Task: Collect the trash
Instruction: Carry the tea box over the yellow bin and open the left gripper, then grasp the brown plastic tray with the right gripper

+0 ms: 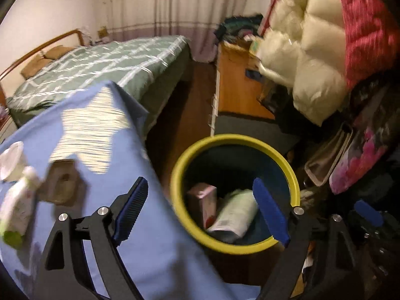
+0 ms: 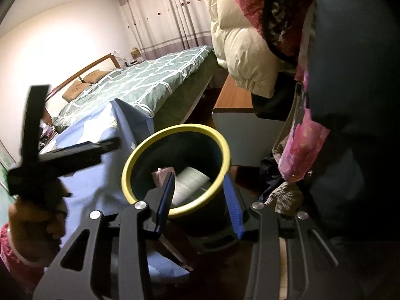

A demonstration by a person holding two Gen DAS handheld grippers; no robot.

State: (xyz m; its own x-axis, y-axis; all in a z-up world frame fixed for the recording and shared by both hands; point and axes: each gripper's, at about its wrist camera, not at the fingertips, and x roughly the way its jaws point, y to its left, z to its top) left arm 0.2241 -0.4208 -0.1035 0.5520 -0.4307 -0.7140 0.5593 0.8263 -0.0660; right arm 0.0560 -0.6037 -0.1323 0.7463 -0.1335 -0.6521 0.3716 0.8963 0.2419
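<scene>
Left gripper and right gripper fingers are being held apart, empty, with the yellow-rimmed dark round bin ahead between them, for dropping trash.

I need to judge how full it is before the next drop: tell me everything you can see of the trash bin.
The trash bin is a round, upright container with a yellow-green rim and dark blue walls, plastic by its look. It stands on the dark floor beside the blue-covered table, open-topped, no lid seen. Inside lie a pinkish carton and a pale green-white pouch, leaning together near the bottom; much of the inside is unfilled. Both grippers hover open above it; neither touches it.
</scene>
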